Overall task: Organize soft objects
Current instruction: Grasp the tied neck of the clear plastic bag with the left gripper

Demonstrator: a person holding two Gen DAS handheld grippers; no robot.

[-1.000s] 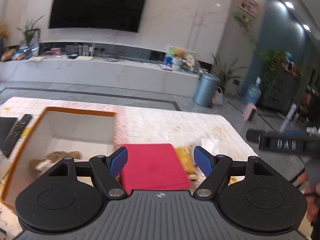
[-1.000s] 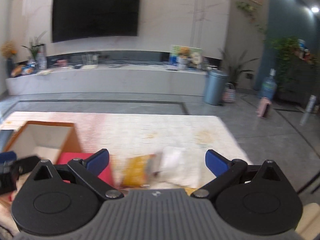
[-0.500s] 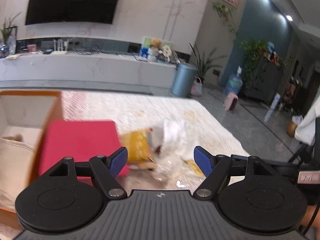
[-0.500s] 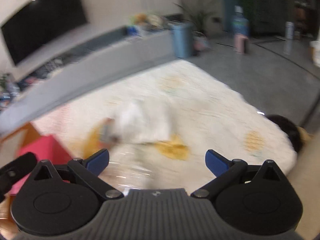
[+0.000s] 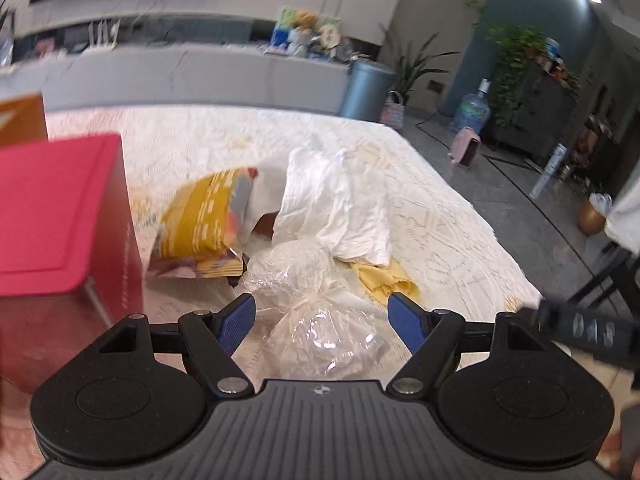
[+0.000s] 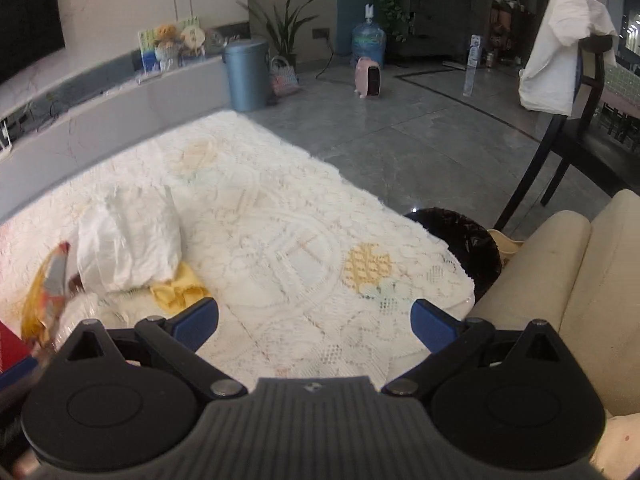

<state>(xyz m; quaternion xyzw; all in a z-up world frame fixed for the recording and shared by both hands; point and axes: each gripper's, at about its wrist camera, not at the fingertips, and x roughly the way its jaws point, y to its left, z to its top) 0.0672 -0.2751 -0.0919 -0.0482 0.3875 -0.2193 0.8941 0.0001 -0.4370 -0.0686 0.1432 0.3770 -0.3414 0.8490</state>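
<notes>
Left gripper has its jaws spread wide over a crinkled clear plastic bag, gripping nothing. My right gripper is spread too, empty above the lace tablecloth. I count one white cloth bundle, one yellow cloth under it, one yellow snack packet and one red box, closed, contents unseen

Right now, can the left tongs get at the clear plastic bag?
Probably yes: the left tongs are open, and the clear plastic bag lies right between their tips on the lace tablecloth, nothing covering it.
</notes>
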